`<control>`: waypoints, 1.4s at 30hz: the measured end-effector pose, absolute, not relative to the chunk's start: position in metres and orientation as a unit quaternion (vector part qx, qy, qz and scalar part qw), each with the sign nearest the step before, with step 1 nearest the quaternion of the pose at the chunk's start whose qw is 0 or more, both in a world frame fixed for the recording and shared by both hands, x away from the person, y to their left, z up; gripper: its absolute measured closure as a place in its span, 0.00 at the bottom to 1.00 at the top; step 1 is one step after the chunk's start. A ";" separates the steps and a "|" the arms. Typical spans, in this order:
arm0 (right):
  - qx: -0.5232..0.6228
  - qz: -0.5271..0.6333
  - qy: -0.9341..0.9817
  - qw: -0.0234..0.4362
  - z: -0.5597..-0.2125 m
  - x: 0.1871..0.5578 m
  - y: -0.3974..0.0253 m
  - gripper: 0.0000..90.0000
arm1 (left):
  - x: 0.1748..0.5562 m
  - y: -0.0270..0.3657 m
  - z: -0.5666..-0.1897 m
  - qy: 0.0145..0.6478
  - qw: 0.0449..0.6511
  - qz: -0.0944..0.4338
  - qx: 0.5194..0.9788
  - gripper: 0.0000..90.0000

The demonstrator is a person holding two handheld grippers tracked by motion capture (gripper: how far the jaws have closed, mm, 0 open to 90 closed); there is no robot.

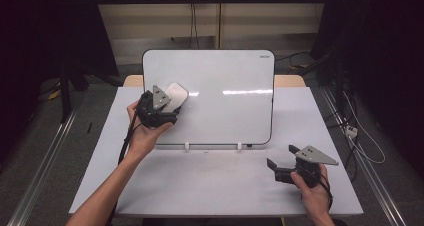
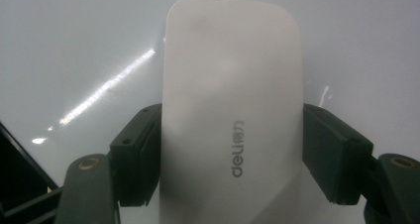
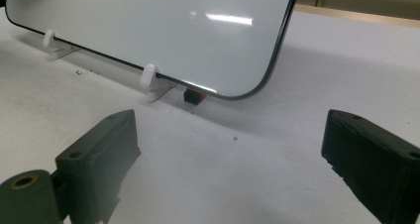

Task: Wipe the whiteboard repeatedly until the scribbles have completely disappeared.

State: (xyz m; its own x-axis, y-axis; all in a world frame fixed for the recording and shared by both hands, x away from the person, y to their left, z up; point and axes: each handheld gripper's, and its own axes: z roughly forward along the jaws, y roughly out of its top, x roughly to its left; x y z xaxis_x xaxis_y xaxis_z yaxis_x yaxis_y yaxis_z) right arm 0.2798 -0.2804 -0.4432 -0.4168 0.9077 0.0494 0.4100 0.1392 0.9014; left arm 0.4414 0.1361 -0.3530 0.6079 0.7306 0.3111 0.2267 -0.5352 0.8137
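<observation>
White and smooth, the eraser (image 2: 233,115) sits clamped between the jaws of our left hand-held gripper (image 1: 172,111), pressed flat against the upper left of the whiteboard (image 1: 225,106). That board leans on small clips on the pale bench (image 1: 200,181). Our right hand-held gripper (image 1: 281,156) rests low on the bench, jaws spread wide, holding nothing. Dark curtains surround us.

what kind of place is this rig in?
Likely a lab recording bay: dark curtains, floor cables, a white table with a propped glossy whiteboard; the left gripper holds a white plastic eraser.
</observation>
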 end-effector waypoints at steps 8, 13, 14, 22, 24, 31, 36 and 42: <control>0.467 0.460 0.705 0.271 -0.443 0.280 -0.280 0.08 | 0.452 0.161 -0.340 0.324 0.391 0.329 0.796 0.34; 0.467 0.459 0.706 0.271 -0.443 0.280 -0.279 0.08 | 0.461 0.169 -0.330 0.333 0.389 0.336 0.791 0.34; 0.467 0.459 0.706 0.271 -0.443 0.281 -0.279 0.08 | 0.461 0.166 -0.331 0.334 0.385 0.344 0.788 0.34; 0.466 0.460 0.706 0.270 -0.443 0.281 -0.278 0.08 | 0.457 0.160 -0.336 0.324 0.373 0.357 0.793 0.34; 0.466 0.460 0.706 0.270 -0.443 0.281 -0.279 0.08 | 0.455 0.157 -0.338 0.322 0.371 0.360 0.793 0.34; 0.466 0.460 0.706 0.269 -0.443 0.282 -0.277 0.08 | 0.448 0.150 -0.350 0.315 0.381 0.335 0.802 0.33; 0.465 0.459 0.707 0.270 -0.443 0.281 -0.278 0.08 | 0.440 0.143 -0.359 0.312 0.386 0.329 0.803 0.33; 0.466 0.460 0.707 0.269 -0.443 0.281 -0.277 0.08 | 0.424 0.129 -0.376 0.293 0.373 0.323 0.819 0.33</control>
State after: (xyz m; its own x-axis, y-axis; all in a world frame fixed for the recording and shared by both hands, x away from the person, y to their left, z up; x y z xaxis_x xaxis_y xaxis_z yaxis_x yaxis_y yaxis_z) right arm 0.2815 -0.2769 -0.4431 -0.4214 0.9055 0.0490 0.4113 0.1427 0.9003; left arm 0.4243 0.1288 -0.3757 0.6200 0.7204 0.3109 0.2385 -0.5505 0.8000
